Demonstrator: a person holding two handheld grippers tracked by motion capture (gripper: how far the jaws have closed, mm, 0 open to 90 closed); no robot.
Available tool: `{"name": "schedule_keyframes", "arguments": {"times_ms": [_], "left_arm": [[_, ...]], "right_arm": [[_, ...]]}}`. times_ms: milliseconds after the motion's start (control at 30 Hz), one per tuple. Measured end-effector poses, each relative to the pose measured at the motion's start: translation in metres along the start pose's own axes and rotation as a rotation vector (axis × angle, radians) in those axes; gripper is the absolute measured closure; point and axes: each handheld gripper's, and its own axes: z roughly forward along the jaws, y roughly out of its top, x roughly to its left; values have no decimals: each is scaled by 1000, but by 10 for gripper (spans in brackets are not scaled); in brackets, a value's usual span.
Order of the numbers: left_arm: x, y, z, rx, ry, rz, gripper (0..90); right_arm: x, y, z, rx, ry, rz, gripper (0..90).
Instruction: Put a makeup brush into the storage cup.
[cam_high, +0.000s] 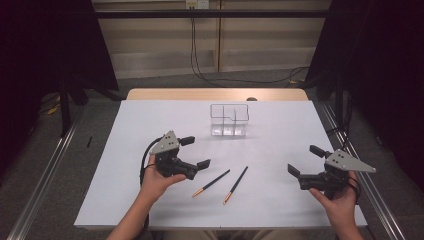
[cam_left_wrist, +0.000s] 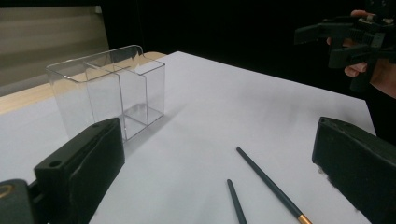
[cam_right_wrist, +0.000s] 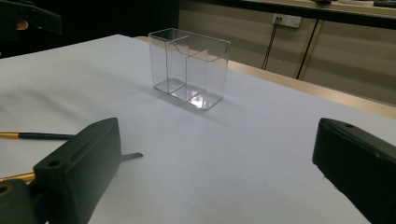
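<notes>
A clear plastic box (cam_high: 229, 120) with several compartments stands upright and empty on the white table (cam_high: 280, 205), toward the back middle. Two thin dark sticks with gold ends, one (cam_high: 211, 182) and the other (cam_high: 235, 185), lie side by side near the front. My left gripper (cam_high: 196, 152) is open, held just left of the sticks, its jaws wide apart with nothing between them. My right gripper (cam_high: 305, 160) is open too, at the front right. In the left gripper view the box (cam_left_wrist: 107, 93) and both sticks (cam_left_wrist: 271, 184) lie ahead. The right gripper view shows the box (cam_right_wrist: 191, 70).
A wooden strip (cam_high: 215, 94) edges the table's far side. Metal rails (cam_high: 45, 170) run along the floor on both sides, and cables (cam_high: 240, 80) lie on the floor behind. Dark curtains hang left and right.
</notes>
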Motion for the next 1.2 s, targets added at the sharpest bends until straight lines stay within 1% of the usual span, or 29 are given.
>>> {"name": "schedule_keyframes", "arguments": {"times_ms": [100,200,267,333,400,467,567,700,733,767,867,900,1200], "left_arm": [[-1,-1,3,11,-2,-7,22],[-2,-1,4,18,-4,-5,23],[-2,-1,6,27,0,-5,23],[-3,0,7,41,-7,-6,23],[-4,0,9,66,-7,-3,23],[-4,0,10,80,-8,-5,23],[-4,-1,12,132,2,3,23],[-3,-1,15,170,7,-15,23],[-3,-1,15,170,7,-15,23],[-2,-1,17,187,3,-14,22],[-2,-2,19,212,4,-18,23],[-2,-2,19,222,-1,-25,22],[-2,-3,26,299,13,-40,23]], "right_arm": [[0,0,0,1,0,-1,8],[0,0,1,0,2,-4,7],[0,0,2,0,3,-4,8],[0,0,2,7,0,-5,7],[1,-1,3,8,6,-6,8],[1,-1,3,13,10,-9,8],[1,-1,4,11,11,-11,7],[0,-1,5,16,11,-8,7],[0,-1,5,16,11,-8,7],[0,-1,5,17,13,-7,8],[0,-1,5,17,11,-4,7],[0,-1,5,16,11,-4,7],[0,0,5,14,13,-9,7]]}}
